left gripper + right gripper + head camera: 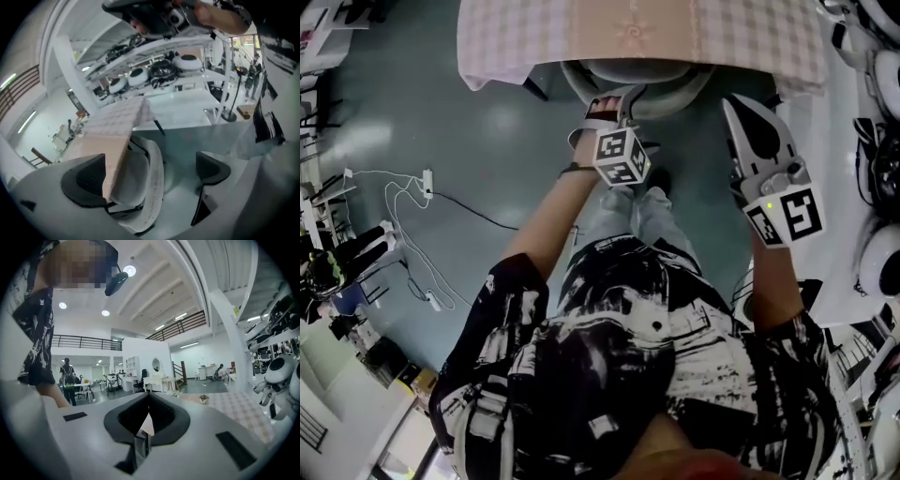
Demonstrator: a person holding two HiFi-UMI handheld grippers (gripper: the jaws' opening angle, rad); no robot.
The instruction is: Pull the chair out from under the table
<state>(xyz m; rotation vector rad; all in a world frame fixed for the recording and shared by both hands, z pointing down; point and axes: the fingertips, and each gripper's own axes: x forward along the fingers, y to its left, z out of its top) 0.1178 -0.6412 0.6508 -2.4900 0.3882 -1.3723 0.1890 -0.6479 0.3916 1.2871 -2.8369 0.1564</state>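
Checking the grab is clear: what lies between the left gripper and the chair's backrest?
Nothing. In the left gripper view, the left gripper, jaws open, frames the chair backrest directly; only the tablecloth edge hangs beside it.

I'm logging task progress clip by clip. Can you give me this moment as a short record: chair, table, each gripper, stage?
chair: pale shell chair, seat tucked under the table, back showing at its edge
table: covered by a checked tablecloth
left gripper: open, jaws either side of the chair's back rim, not closed on it
right gripper: shut, empty, held near the table's edge
floor: white cable lying off to the left
stage: chair not yet pulled out
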